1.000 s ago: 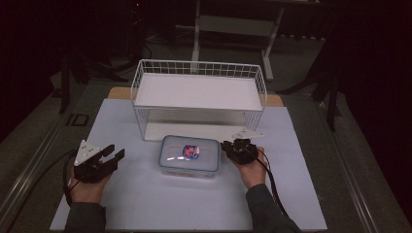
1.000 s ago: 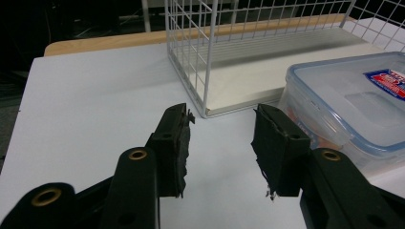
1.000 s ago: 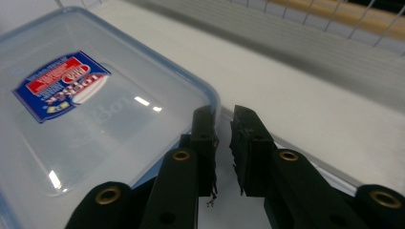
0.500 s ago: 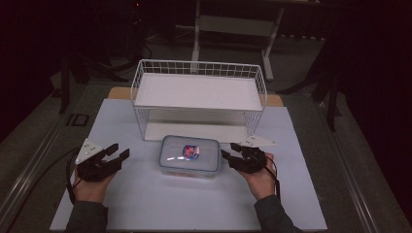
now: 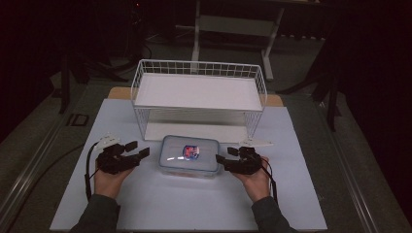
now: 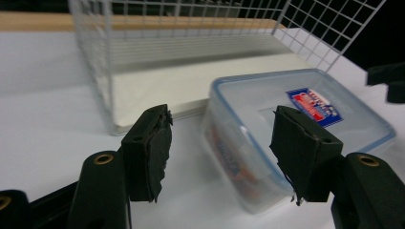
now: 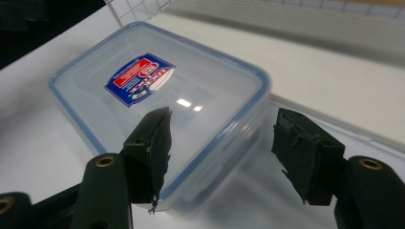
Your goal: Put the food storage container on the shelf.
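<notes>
A clear plastic container (image 5: 189,156) with a blue-rimmed lid and a red-and-blue label (image 5: 191,151) lies flat on the white table (image 5: 194,208), near the middle of the table and just in front of the white wire rack (image 5: 199,94). The rack stands toward the far edge of the table; its upper shelf is bare.

The left gripper (image 5: 137,152) is held in the person's left hand (image 5: 109,178), to the left of the container and close to its left end. Its jaws stand wide and have just been opening. In the left gripper view the left gripper (image 6: 222,143) points at the near left corner of the container (image 6: 296,129); the pads (image 6: 153,148) are clear of the plastic and grip nothing.

The right gripper (image 5: 222,162) is held in the person's right hand (image 5: 257,182), at the right end of the container. Its jaws also stand wide and have just been opening. In the right gripper view the right gripper (image 7: 224,152) straddles a corner of the container (image 7: 157,95): one pad (image 7: 150,152) sits over the lid edge, the other pad (image 7: 305,152) is out over the table beside the wall. The pads do not press on the container.

Both forearms enter from the near edge of the table. A cable (image 5: 88,170) trails from the left gripper across the table toward the near left side.
</notes>
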`<state>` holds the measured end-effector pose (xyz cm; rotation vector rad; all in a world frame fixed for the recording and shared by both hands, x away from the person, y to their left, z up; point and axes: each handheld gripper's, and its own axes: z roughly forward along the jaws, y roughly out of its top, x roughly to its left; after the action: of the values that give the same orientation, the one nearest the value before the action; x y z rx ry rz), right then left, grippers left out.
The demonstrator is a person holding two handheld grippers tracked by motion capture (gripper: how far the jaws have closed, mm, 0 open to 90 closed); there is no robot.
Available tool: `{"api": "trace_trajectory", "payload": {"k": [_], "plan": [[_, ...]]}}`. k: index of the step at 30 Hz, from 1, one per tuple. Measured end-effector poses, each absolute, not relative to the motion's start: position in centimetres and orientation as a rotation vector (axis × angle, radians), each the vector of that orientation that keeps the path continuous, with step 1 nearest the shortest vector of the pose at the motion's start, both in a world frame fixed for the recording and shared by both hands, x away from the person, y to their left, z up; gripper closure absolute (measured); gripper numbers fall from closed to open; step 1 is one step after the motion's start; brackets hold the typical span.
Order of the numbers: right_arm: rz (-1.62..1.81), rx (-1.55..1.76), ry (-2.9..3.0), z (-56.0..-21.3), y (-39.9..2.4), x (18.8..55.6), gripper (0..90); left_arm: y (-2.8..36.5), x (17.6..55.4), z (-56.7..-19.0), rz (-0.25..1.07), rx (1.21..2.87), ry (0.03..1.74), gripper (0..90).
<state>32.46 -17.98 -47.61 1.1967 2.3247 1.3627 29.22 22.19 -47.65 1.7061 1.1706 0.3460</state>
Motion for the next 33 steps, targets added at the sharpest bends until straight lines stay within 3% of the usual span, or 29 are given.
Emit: {"api": "trace_trajectory", "payload": {"k": [11,24,33], "plan": [[1.359,1.272,2.388,-49.1,-17.5,33.3,39.5,18.9,31.9,-48.7,0.251,1.784,1.194,41.5],[1.449,1.370,2.438,-49.8,-17.6,34.1,35.7,18.4,33.5,-49.9,0.128,1.786,1.231,41.3],[1.533,1.470,2.481,-50.5,-18.1,34.8,34.0,18.3,34.0,-50.5,0.026,1.761,1.229,34.9]]}}
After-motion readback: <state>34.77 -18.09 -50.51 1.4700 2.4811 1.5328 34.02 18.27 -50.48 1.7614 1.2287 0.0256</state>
